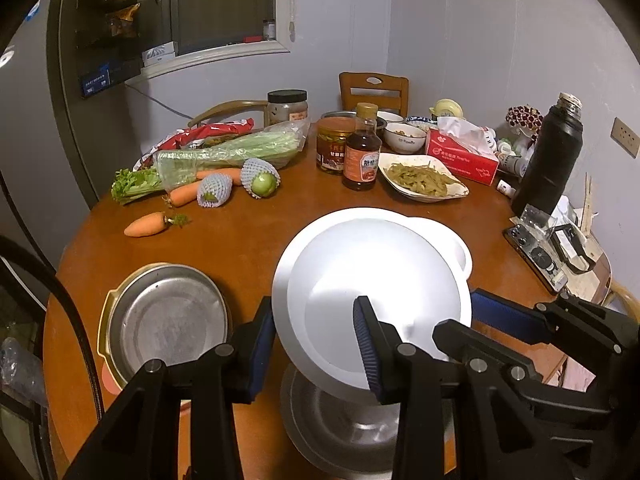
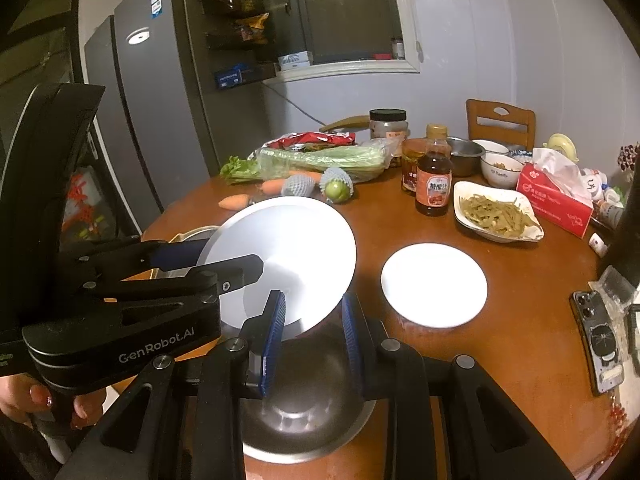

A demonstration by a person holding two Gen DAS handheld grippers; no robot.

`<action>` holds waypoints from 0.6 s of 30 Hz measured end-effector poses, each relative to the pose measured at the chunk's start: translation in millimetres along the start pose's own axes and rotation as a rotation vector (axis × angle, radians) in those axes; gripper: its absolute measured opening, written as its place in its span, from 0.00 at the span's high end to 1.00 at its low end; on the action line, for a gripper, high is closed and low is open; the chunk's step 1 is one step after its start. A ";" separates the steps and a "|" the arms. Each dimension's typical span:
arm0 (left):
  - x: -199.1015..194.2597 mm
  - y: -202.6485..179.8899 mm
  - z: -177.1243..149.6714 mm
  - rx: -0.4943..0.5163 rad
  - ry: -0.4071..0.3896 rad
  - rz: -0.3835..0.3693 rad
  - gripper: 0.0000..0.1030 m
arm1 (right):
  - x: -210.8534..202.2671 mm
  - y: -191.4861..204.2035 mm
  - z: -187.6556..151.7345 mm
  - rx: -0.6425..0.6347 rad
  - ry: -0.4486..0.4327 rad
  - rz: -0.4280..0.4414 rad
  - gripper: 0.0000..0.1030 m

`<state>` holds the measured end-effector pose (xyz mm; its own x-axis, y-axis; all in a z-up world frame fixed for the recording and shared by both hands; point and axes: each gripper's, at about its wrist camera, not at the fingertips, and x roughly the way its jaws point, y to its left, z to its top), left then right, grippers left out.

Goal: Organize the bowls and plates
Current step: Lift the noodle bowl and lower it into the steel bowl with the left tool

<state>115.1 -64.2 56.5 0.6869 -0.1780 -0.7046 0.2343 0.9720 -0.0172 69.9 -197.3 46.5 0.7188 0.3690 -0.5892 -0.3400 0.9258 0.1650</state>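
We pinch the white plate (image 1: 372, 292) with both grippers: left gripper (image 1: 316, 344) closed on its near-left rim, right gripper (image 2: 314, 334) closed on the near edge. Plate is tilted, lifted above the steel bowl (image 2: 304, 400). Two-handed grip likely keeps it steady. Smaller white plate (image 2: 434, 284) and metal tray (image 1: 168, 316) sit on tabletop (image 1: 240, 240), probable stacking spots.

Both wrist views are aimed obliquely downward across the table (image 1: 240, 240), at close range. The white plate (image 1: 372, 292) and steel bowl (image 2: 308, 392) are shared.
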 end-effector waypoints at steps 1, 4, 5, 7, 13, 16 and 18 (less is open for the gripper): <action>-0.2 -1.2 -2.3 -0.001 0.003 0.002 0.62 | -1.3 -0.1 -2.7 0.003 0.003 0.002 0.70; -1.2 -5.9 -9.0 0.006 0.009 0.008 0.62 | -3.4 -1.1 -8.4 0.002 0.009 0.002 0.70; -2.1 -7.2 -11.8 0.006 0.010 0.009 0.62 | -4.0 -1.2 -10.9 0.003 0.014 0.001 0.70; -3.0 -8.3 -16.5 0.001 0.012 0.003 0.62 | -5.8 -0.8 -15.4 0.002 0.016 0.003 0.70; -0.5 -8.7 -28.7 -0.010 0.036 -0.002 0.62 | -10.7 1.0 -26.3 -0.008 0.019 0.005 0.70; 1.0 -8.3 -33.1 -0.011 0.044 0.001 0.62 | -9.2 2.4 -31.5 -0.011 0.029 0.009 0.70; 3.4 -8.3 -35.9 -0.010 0.052 0.005 0.62 | -6.4 2.6 -35.4 -0.012 0.042 0.009 0.70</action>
<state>90.7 -67.3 28.7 0.6510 -0.1652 -0.7409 0.2237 0.9744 -0.0207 42.9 -200.2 22.7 0.6896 0.3736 -0.6204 -0.3540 0.9212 0.1612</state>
